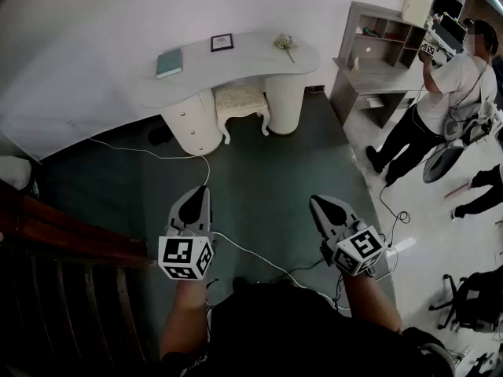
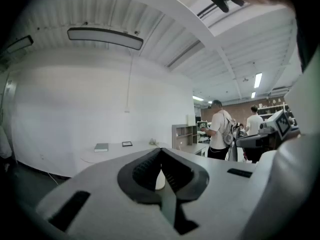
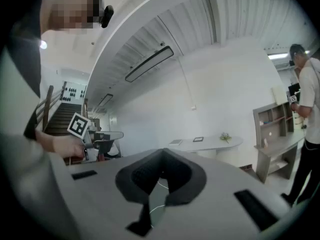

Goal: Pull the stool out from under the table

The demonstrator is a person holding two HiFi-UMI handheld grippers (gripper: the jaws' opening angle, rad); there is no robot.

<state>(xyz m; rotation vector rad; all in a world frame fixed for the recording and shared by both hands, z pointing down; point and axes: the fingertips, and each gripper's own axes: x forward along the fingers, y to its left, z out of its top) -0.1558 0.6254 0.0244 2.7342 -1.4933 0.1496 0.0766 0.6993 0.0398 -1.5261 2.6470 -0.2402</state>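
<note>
– Two grippers, is it?
– Two. The left gripper (image 1: 194, 201) and right gripper (image 1: 324, 210) are both grey with black ribbed pads, and each carries one marker cube. Both are clenched tight with nothing between the jaws. They are held low over the carpet (image 1: 267, 163), well apart from the furniture.
– How many stools?
– One stool (image 1: 241, 99). It is cream, with a padded, patterned seat and curved legs. It stands tucked under the table (image 1: 244, 60), between the two pedestals.
– What is the table like?
– One white, glossy top with a rounded, bean-like outline, on two cylindrical pedestals. The left one has small knobs down its front.
– And what is on top?
– Three things: one teal book (image 1: 168, 63) lying flat, one small dark frame (image 1: 222, 42), and one pale flower sprig (image 1: 284, 42).
– Anything else?
– One thin white cable (image 1: 157, 154) curls across the dark green carpet. One grey open shelf unit (image 1: 377, 49) stands to the right, with one person (image 1: 440, 93) standing beside it.
</note>
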